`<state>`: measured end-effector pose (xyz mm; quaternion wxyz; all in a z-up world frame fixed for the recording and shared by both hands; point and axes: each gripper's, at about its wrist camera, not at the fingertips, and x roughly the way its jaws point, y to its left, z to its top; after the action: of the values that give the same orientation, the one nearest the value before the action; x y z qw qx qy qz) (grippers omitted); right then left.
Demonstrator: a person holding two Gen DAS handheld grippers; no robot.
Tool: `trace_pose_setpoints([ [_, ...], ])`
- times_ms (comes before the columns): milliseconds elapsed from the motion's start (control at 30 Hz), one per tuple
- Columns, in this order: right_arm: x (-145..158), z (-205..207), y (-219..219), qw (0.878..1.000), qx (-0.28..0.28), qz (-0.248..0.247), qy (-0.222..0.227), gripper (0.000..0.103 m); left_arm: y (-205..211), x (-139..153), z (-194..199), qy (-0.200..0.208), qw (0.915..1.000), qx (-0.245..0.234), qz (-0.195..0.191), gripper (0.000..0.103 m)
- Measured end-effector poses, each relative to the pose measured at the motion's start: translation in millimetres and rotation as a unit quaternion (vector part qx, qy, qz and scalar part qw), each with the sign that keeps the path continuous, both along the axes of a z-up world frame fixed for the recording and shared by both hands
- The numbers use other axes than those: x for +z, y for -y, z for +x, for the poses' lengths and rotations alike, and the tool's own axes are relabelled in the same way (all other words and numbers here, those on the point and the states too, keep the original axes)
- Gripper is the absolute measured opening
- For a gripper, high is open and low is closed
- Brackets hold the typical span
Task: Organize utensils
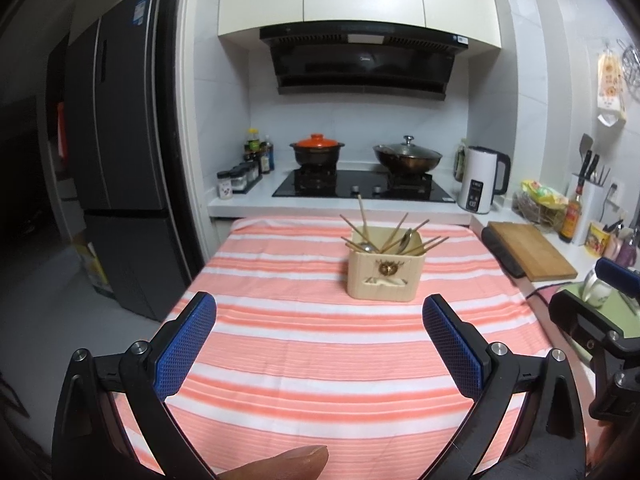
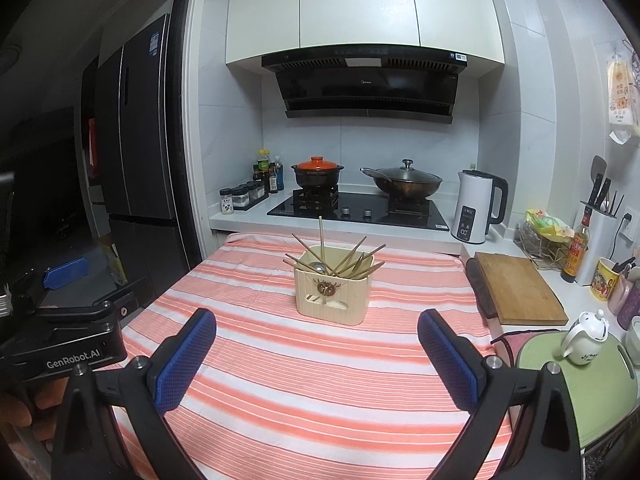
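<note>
Room: a kitchen, with white wall cabinets (image 2: 360, 4) over a black range hood (image 2: 368, 84), and a dark fridge (image 1: 120, 160) off to the left.
Table: covered by an orange-and-white striped cloth (image 1: 320, 340), standing in front of the stove counter.
Utensil holder (image 1: 385, 270): a cream box, upright on the far middle part of the table; also seen from the right wrist (image 2: 331, 294).
Chopsticks (image 1: 362, 214): several wooden sticks stand in the holder and lean out in different directions, one nearly upright.
Spoons (image 1: 406, 240): metal bowls show among the sticks inside the holder; how many, I cannot tell.
Left claw (image 1: 320, 348): spread wide with nothing between its blue pads, held above the near part of the table, well apart from the holder.
Right claw (image 2: 316, 354): likewise spread wide and holding nothing, above the near part of the table.
Stove: an orange-lidded pot (image 2: 317, 172) on the left burner, a lidded wok (image 2: 404, 184) on the right.
Counter, right side: a white kettle (image 2: 476, 208), a wooden cutting board (image 2: 520, 288), and a small white teapot (image 2: 584, 338) on a green tray (image 2: 600, 392).
</note>
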<state>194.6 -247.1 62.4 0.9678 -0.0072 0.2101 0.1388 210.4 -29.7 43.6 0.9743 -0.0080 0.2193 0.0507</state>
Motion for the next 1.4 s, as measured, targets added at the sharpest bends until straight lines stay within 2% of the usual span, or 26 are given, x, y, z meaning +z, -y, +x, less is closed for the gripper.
trace_pose_setpoints([
  [1400,3.3,-6.8,-3.2,1.0,0.008,-0.009,0.002,0.103,6.3,1.2,1.0,-0.008,0.9999,-0.008,0.008,0.103],
])
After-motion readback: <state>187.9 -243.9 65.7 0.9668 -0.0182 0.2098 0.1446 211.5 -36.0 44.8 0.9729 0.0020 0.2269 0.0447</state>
